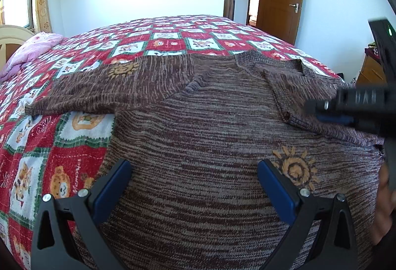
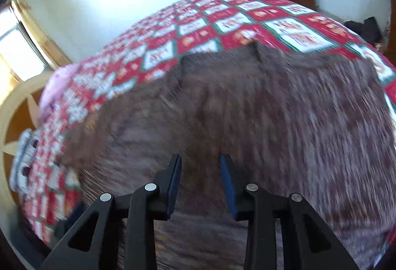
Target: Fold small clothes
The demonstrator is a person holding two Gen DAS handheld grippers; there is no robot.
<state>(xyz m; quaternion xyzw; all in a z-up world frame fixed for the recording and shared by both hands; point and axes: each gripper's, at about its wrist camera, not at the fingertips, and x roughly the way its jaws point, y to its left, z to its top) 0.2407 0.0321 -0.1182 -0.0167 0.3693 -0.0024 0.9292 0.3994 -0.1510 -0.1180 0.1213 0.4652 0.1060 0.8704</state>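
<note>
Blurring right view | sweater (image 1: 210,126) partly cut off | left gripper (image 1: 195,185) wide, right gripper (image 2: 201,171) slightly parted, both empty

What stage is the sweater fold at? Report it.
Done: the brown sweater lies spread on the patchwork bedspread. In hand: nothing; the left gripper and the right gripper are both open over it. Left: the outstretched sleeve and the body folds.

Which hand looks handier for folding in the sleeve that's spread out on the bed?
Probably left: the left gripper hangs open over the brown knitted sweater on the side of its outstretched sleeve; the right gripper is across by the collar.
</note>
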